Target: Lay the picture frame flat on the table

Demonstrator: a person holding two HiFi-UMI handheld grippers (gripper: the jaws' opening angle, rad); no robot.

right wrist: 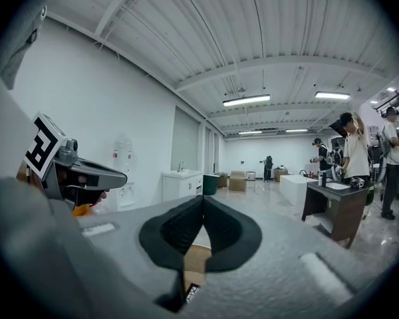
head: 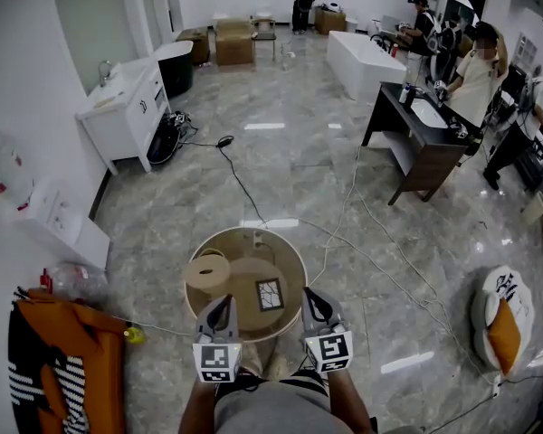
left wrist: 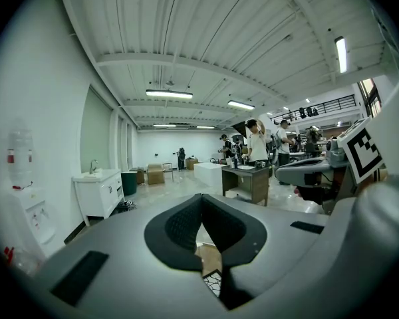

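The left gripper (head: 221, 304) and right gripper (head: 313, 300) hang closed and empty over the tabletop's (head: 246, 262) near edge. The picture frame (head: 270, 294) looks flat already. Confirm it sits flush, without nudging it.

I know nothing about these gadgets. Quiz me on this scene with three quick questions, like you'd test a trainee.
1. True or false: the left tongs are gripping the picture frame.
2. The table is: A round, B square, C triangular.
3. Fill in: the pale thing left of the frame is a ____.
Key: 1 false: left tongs and right tongs are both shut and empty; 2 A; 3 roll.
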